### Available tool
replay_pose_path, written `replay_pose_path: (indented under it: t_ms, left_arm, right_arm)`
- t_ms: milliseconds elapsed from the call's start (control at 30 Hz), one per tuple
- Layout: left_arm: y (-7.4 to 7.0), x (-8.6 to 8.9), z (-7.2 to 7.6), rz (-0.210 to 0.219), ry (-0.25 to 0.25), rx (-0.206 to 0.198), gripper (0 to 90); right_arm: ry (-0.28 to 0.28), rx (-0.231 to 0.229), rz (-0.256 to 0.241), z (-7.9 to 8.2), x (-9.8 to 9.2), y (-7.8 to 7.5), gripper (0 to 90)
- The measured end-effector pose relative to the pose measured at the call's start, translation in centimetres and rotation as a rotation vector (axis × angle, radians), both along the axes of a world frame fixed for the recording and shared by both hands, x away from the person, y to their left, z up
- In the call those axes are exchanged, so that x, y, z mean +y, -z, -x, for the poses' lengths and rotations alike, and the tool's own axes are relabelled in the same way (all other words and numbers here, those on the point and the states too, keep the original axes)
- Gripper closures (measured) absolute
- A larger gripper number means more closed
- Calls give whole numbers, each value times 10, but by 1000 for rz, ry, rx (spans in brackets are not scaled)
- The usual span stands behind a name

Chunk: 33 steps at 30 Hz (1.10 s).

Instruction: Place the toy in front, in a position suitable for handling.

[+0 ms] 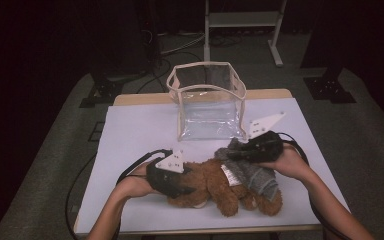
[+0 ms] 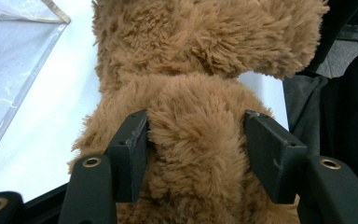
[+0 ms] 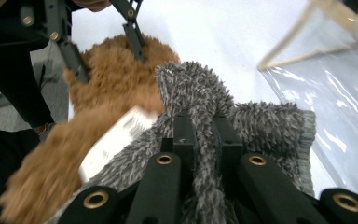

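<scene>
- The brown teddy bear lies on its side on the white table, near your edge and stretched between your two hands.
- A grey fuzzy cloth is draped over the bear's right-hand part, touching its fur, and a white tag shows where fur and cloth meet.
- Your left gripper sits at the bear's left end; in the left gripper view a thick roll of fur fills the gap, with a black jaw pressed on each side, so you have the bear clamped there.
- Your right gripper rests on top of the cloth; in the right gripper view a bunched strip of the grey cloth runs up between the two jaws, which are nearly together and pinch it.
- Behind the bear, toward the far edge of the table, stands the clear plastic bag with beige trim, upright and open at the top, close to your right gripper but apart from the bear.
</scene>
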State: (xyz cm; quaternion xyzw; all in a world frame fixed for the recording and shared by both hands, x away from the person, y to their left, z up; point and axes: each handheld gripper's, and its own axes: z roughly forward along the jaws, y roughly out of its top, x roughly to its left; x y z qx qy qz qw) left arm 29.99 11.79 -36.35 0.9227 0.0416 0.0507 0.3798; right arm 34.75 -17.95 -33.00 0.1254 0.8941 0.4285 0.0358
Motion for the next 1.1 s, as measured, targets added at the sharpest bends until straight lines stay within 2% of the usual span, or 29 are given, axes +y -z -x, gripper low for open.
replay_pose_path:
  t_ms: [133,233,400,500,600,633,667,733,767,800,933,1000,1100]
  left_arm:
    - [1,1,1,5,-1,0,409]
    - [1,2,2,7,2,-4,401]
    - [-5,6,5,40,0,-11,362]
    - [-11,16,3,27,-48,-25,309]
    - [-7,25,-1,31,-79,10,313]
    - [-1,25,-1,22,-78,31,329]
    - [5,23,-1,17,-70,43,352]
    - [18,17,-1,37,-57,73,381]
    - [20,16,-1,48,-53,69,386]
    - [21,15,-2,59,-58,65,389]
    - [18,7,-2,44,-40,31,393]
    - [16,1,-4,42,-34,22,392]
    - [16,-8,-6,46,-25,14,392]
  right_arm:
    - [-63,7,38,-1,28,4,820]
    - [-83,12,72,3,34,13,822]
    - [-66,44,44,8,17,22,824]
    - [-64,49,31,12,6,25,824]
    - [-52,56,13,16,-4,26,824]
    - [-46,63,10,17,-6,26,825]
    - [-45,62,6,19,-9,26,824]
    - [-47,57,12,22,-11,26,824]
    - [-49,55,18,24,-12,25,824]
    - [-46,48,26,26,-13,24,824]
    - [-42,16,55,30,-11,12,824]
    - [-49,-7,64,31,-4,5,824]
    - [-93,-21,73,32,14,1,823]
